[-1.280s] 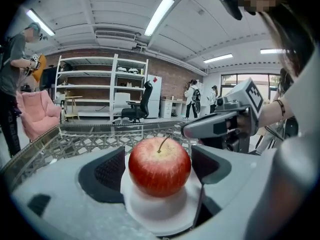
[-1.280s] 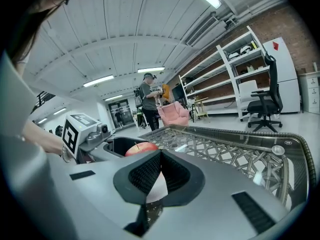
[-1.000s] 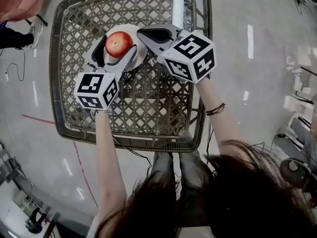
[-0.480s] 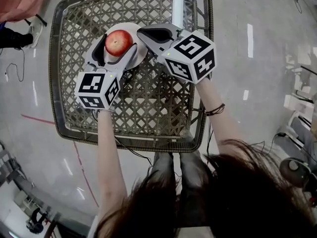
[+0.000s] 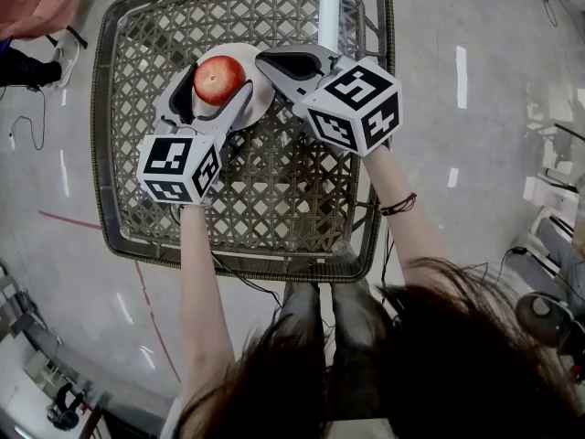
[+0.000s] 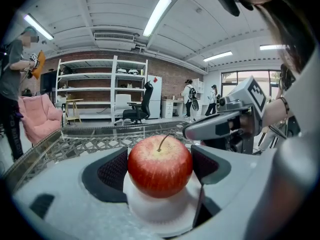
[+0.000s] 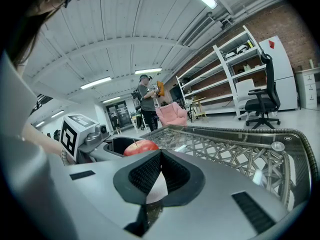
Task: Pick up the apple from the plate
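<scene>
**Item 1. Tabletop**. Glass over woven lattice, lying beneath both hand-held grippers. No change in the last second.

**Item 2. Right hand-held gripper**. Jaws pressed together, with nothing clearly held. A sliver of white shows through the gap below the pads. Its tip sits at the plate's rim, just right of the left hand-held gripper. It has drifted only slightly since a second ago.

**Item 3. Left hand-held gripper**. Jaws are set around the apple, and both pads appear to be against its flanks. Its position is essentially as it was a second ago.

**Item 4. Plate**. White, directly under the left hand-held gripper's jaws. It has not moved.

**Item 5. Apple**. Red, stem up, between the left jaws and resting on the plate.

**Remark.** Almost nothing has shifted, so the grasp looks settled and the apple is not yet lifted. The next step is judged to be a straight lift. If the pinch is light, the round fruit could slip or roll.
</scene>
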